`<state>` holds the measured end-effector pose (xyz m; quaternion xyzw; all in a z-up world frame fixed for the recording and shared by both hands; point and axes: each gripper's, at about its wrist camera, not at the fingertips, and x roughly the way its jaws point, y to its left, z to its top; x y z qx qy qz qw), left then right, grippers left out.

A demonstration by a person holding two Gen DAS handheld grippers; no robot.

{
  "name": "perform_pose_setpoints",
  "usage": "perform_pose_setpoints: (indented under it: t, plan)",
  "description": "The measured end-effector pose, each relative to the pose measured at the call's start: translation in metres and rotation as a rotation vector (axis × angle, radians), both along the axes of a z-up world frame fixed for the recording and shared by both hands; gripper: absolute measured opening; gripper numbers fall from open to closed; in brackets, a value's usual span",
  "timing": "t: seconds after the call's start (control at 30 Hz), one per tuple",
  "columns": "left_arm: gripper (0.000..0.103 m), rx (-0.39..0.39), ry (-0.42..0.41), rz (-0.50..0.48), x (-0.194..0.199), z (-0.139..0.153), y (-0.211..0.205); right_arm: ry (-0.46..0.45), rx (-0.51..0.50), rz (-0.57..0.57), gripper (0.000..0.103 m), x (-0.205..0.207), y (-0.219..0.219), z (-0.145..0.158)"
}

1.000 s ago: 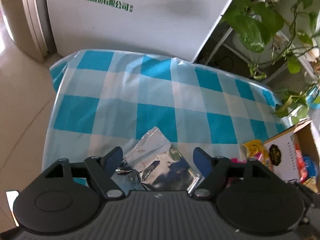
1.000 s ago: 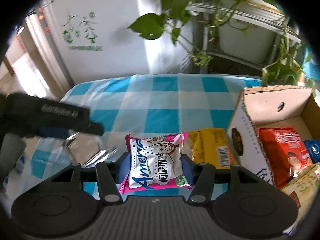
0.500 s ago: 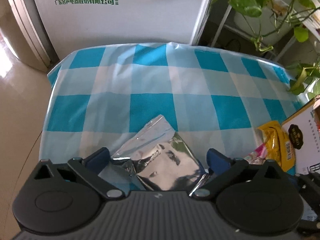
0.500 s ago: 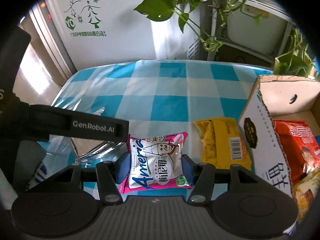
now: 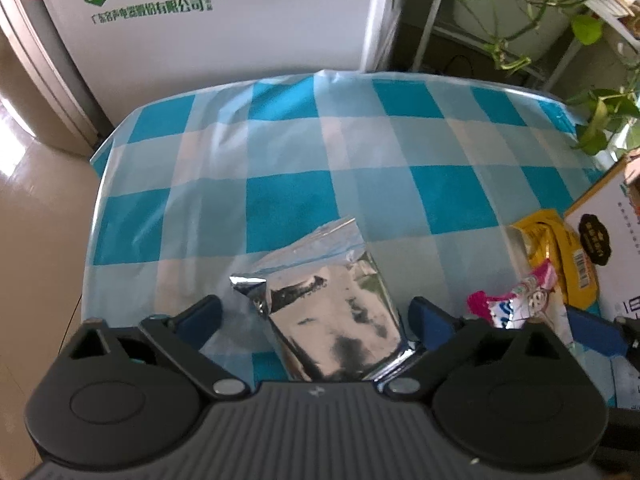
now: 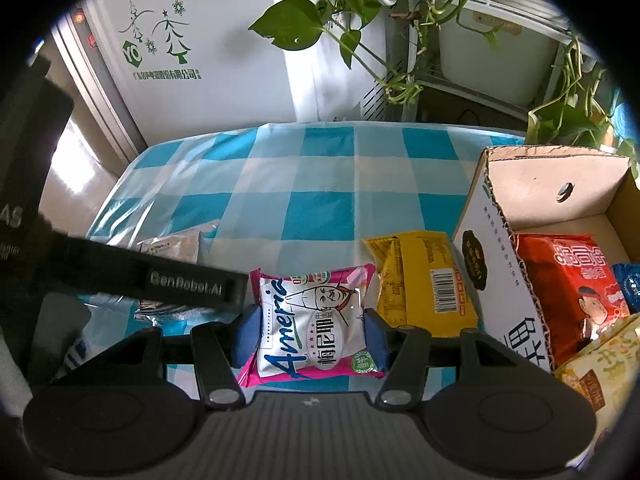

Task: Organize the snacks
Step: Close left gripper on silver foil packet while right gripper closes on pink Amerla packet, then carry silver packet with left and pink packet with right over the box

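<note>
Item: pink-and-white printed plastic snack packet (image 6: 316, 320), on the blue-checked tablecloth (image 6: 320, 184) beside the open cardboard box (image 6: 496, 280). My right tongs (image 6: 310, 334) clasp its sides. Light, crinkly, probably slippery; grip mid-body. My left tongs (image 5: 316, 320) gape around a silver foil pouch (image 5: 332, 316).

Left gripper (image 5: 316, 316) — fingers now spread wide either side of the silver foil packet (image 5: 332, 320), where a second ago they stood close in on it. Foil packet — more of it shows, its folded corner at 10 o'clock. Left wrist view — yellow packet (image 5: 560, 256) and pink packet (image 5: 516, 308) enter at 3 o'clock. Right wrist view — left gripper's black body (image 6: 188, 284) reaches from 9 o'clock nearly to the pink packet (image 6: 316, 320); yellow packet (image 6: 424, 280) shows fuller.
</note>
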<state>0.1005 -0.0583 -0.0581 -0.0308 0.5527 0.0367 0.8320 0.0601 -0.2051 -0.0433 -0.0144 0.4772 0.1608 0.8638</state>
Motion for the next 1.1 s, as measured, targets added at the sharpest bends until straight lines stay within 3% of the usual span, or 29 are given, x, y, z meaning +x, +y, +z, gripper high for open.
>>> perform_pose_setpoints:
  t: [0.13, 0.17, 0.37, 1.1]
  plan:
    - [0.066, -0.046, -0.038, -0.012, -0.002, 0.008, 0.003, -0.009, 0.003, -0.002, 0.062, 0.0, -0.001, 0.003]
    - [0.064, -0.06, -0.04, -0.012, -0.002, 0.01, 0.003, -0.012, 0.005, -0.005, 0.062, -0.001, -0.002, 0.004]
    - [0.063, -0.106, -0.056, -0.011, -0.004, 0.014, 0.004, -0.022, 0.014, -0.016, 0.062, -0.001, -0.004, 0.009]
    - [0.063, -0.054, -0.26, -0.082, -0.015, 0.055, -0.012, -0.157, 0.063, -0.104, 0.062, -0.004, -0.034, 0.056]
